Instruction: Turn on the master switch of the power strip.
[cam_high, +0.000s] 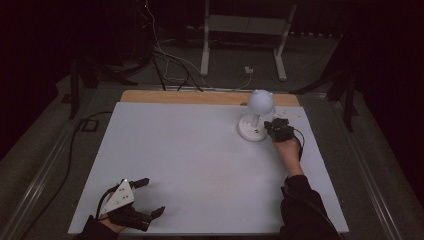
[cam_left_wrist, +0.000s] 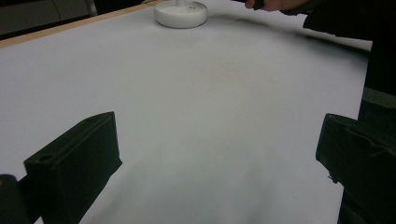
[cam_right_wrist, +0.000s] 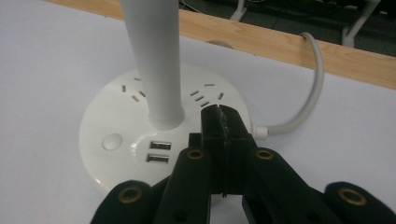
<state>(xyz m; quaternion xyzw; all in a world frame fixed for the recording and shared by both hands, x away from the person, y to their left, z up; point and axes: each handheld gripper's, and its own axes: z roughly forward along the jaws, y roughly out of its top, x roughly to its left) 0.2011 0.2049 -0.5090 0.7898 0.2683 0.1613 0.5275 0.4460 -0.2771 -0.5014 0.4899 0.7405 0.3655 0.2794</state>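
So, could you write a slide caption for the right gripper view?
Right gripper, fingers shut, over the round white lamp base with sockets and USB ports.

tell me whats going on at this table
A person holds a gripper in each hand at a white table. The right gripper, its jaws shut with nothing between them, sits over the round base of a white desk lamp, near its sockets and USB ports. The left gripper rests open at the near left corner, away from the lamp.
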